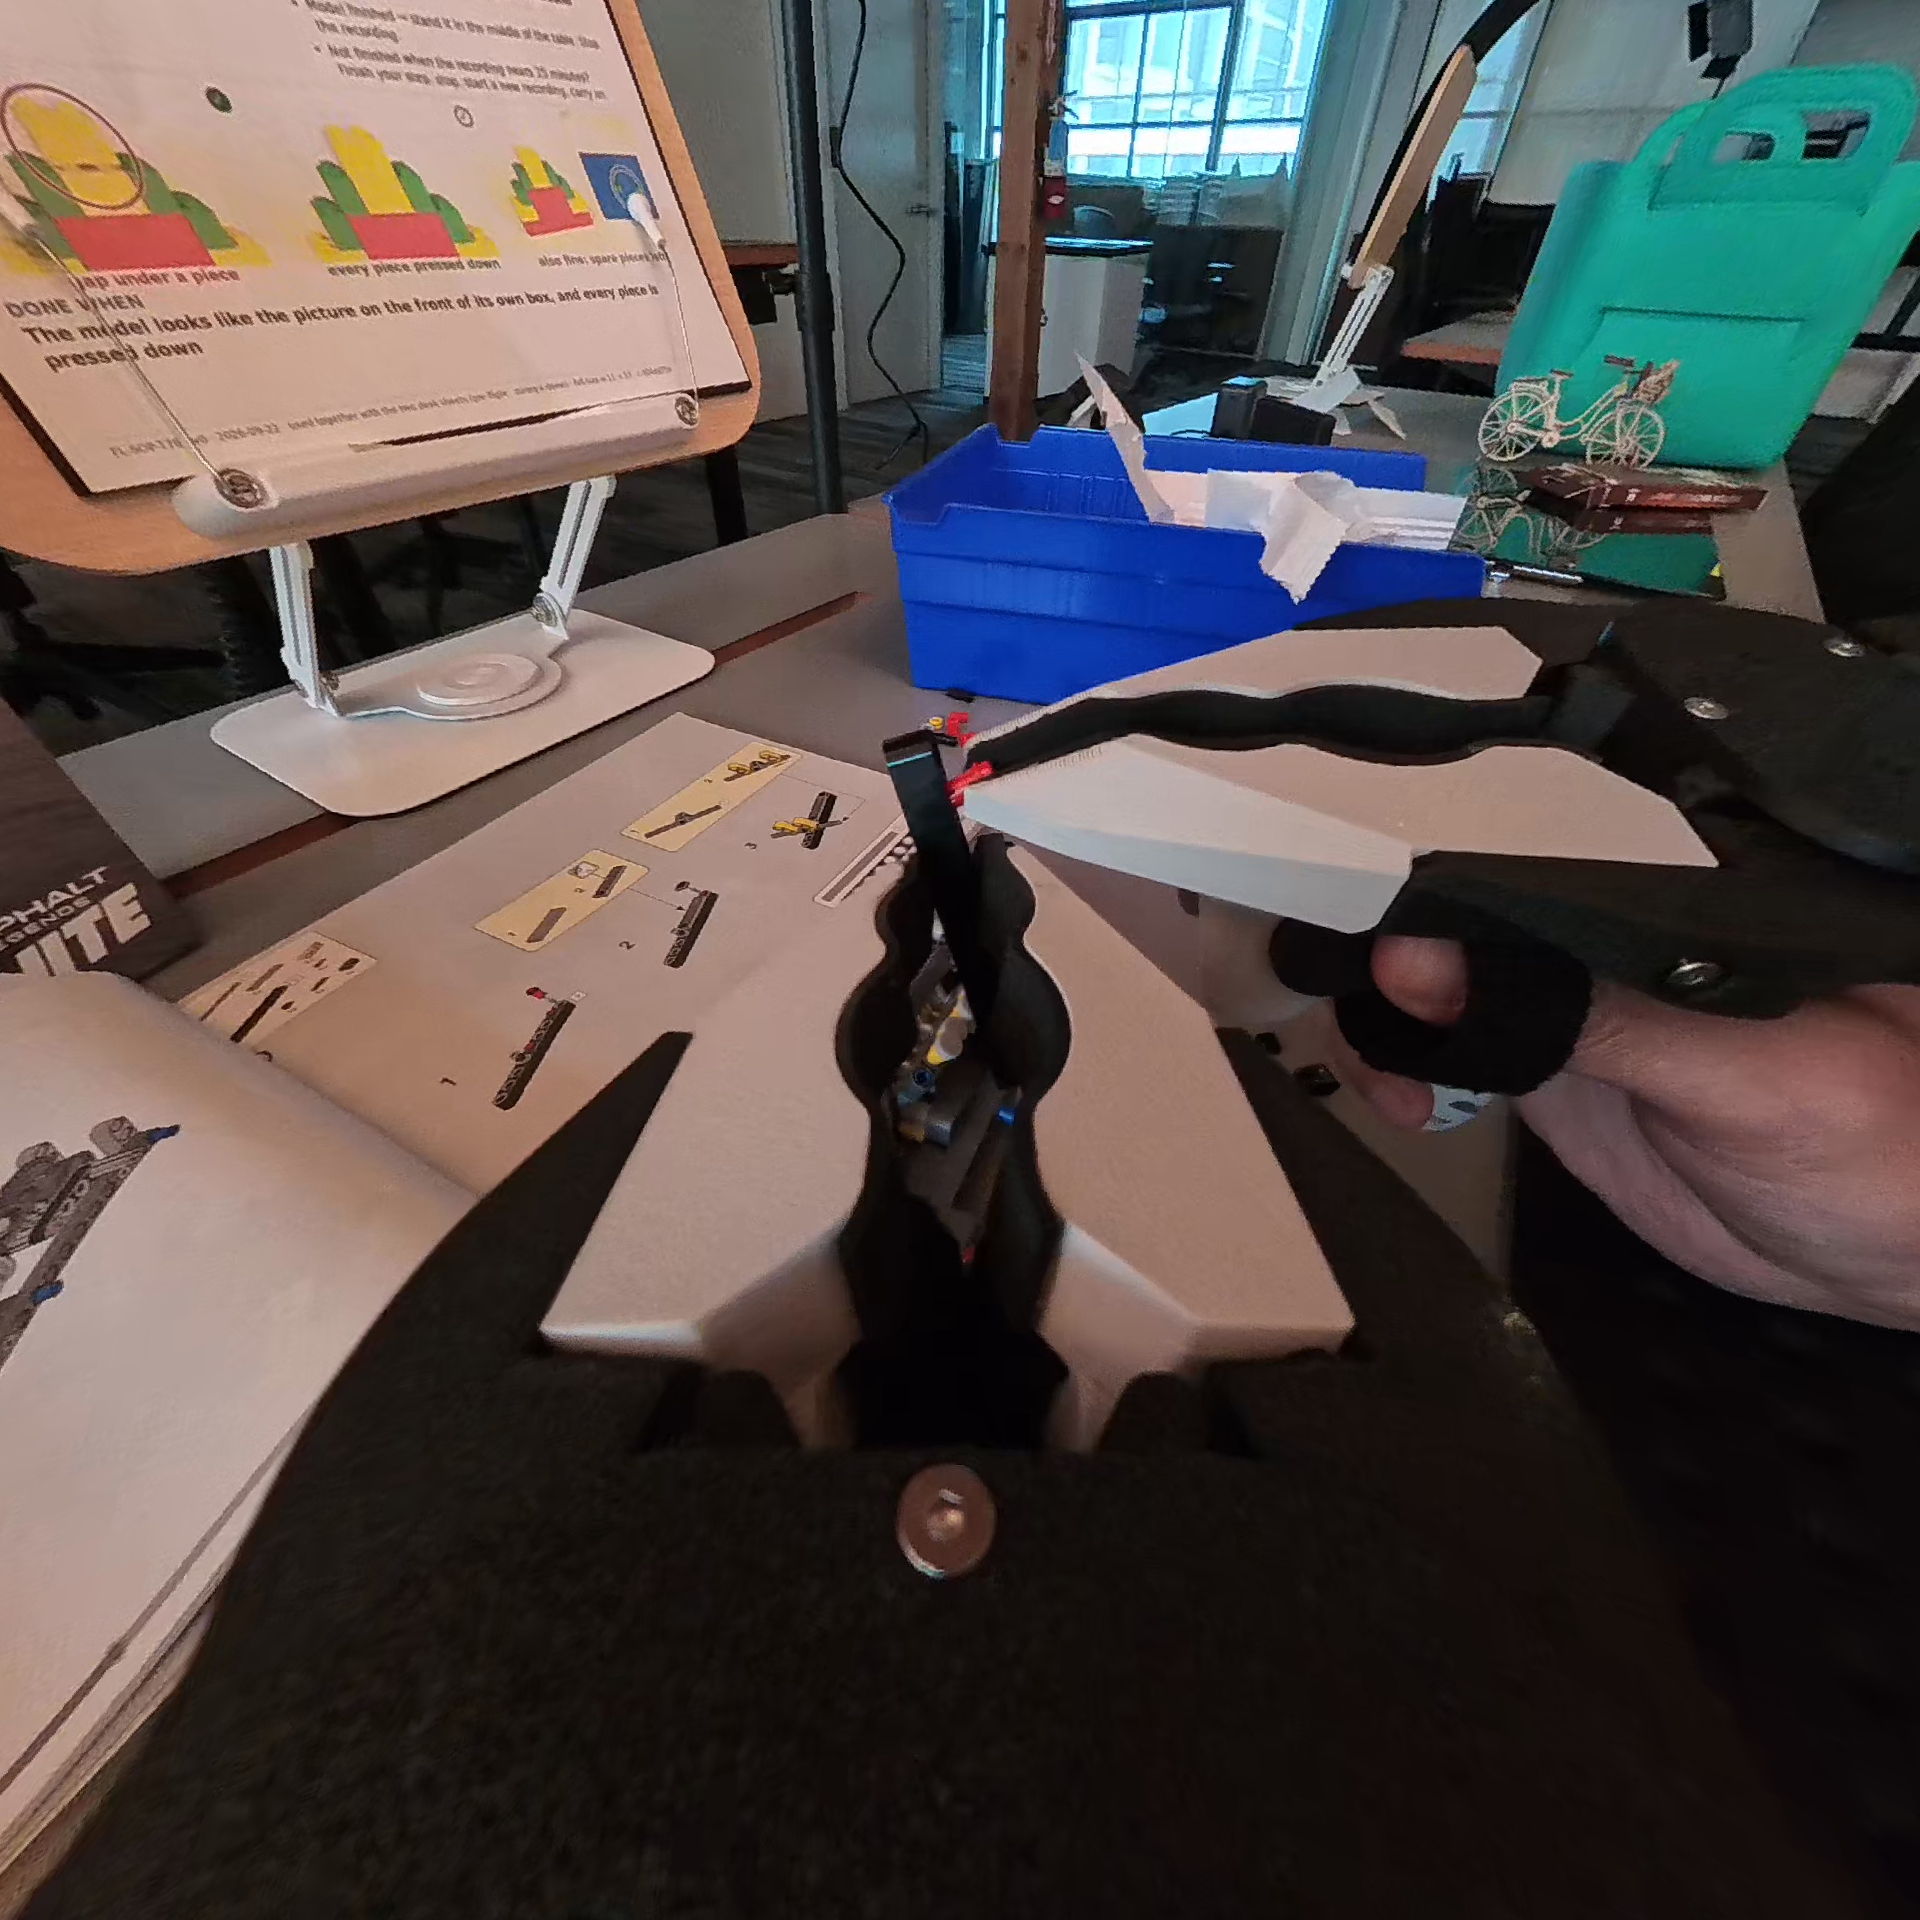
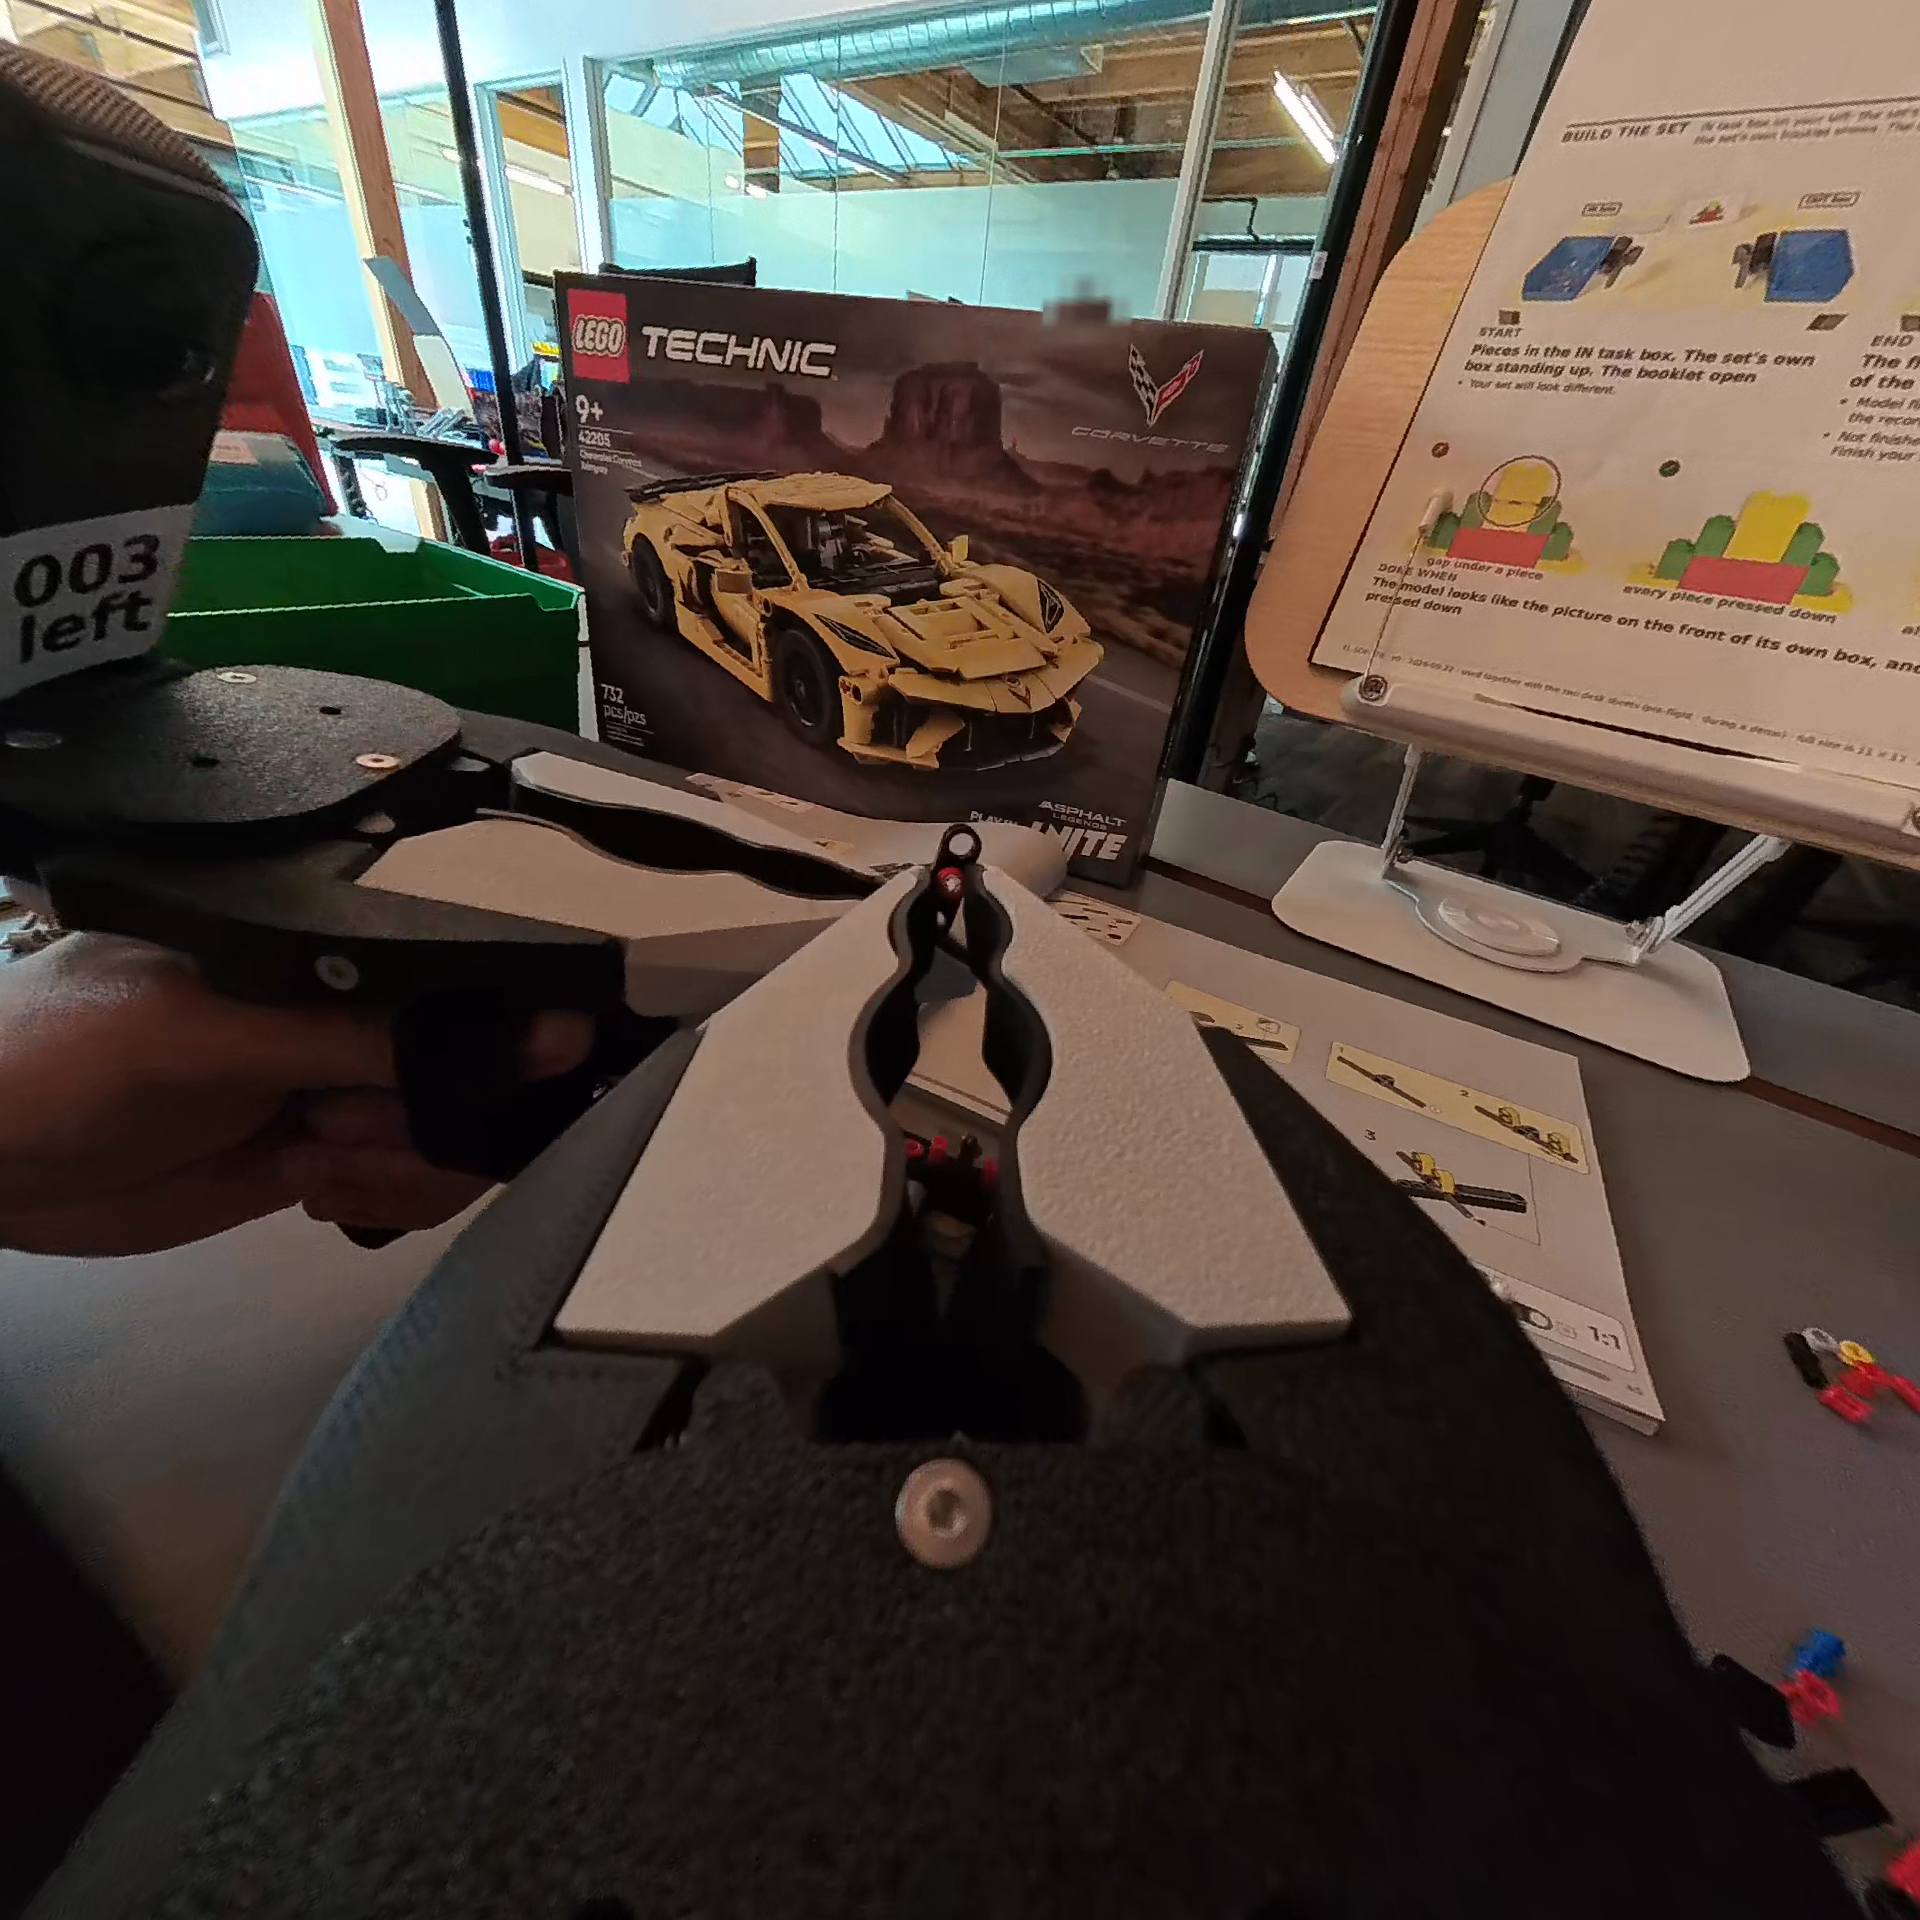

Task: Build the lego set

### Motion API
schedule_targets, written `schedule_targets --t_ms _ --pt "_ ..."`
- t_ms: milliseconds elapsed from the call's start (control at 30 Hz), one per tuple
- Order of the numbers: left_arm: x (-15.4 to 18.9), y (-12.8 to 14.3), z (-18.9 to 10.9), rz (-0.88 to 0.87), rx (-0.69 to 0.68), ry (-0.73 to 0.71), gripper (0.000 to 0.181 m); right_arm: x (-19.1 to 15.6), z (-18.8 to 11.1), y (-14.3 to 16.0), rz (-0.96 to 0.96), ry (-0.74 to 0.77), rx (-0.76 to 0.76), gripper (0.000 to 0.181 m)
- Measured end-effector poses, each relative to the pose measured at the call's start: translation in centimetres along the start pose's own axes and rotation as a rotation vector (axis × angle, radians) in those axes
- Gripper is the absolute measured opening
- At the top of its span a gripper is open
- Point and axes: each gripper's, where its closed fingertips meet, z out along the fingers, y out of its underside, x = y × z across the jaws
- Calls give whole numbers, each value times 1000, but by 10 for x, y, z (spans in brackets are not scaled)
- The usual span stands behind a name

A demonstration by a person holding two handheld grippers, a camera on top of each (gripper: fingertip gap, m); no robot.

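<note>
My left gripper (image 1: 956, 883) is shut on a small grey, yellow and blue sub-assembly (image 1: 940, 1049). A black beam (image 1: 935, 831) sticks up out of it past the fingertips. My right gripper (image 1: 971, 774) comes in from the right, shut on a small red pin (image 1: 968, 777) whose tip touches the beam's top end. In the right wrist view, the right gripper (image 2: 951, 883) pinches the red pin (image 2: 948, 881) just under the beam's end hole (image 2: 961, 844). The left gripper (image 2: 852, 885) reaches in from the left, its tips partly hidden.
An open instruction booklet (image 1: 623, 935) lies under the grippers. A blue bin (image 1: 1091, 603) with torn white bags stands behind. The set's box (image 2: 904, 561), a green bin (image 2: 395, 613) and a sheet stand (image 2: 1507, 935) ring the table. Loose pieces (image 2: 1849, 1382) lie at the right. The tips of both grippers are at nearly the same place.
</note>
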Motion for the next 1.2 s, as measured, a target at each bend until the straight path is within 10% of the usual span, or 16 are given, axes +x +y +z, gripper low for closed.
schedule_targets --t_ms 467,1200 --pt "8 -8 -1 -410 56 216 6 0 1 -6 -176 41 30 4" --pt "-1 -13 -8 331 70 -133 7 -7 -2 -10 390 -172 135 3"
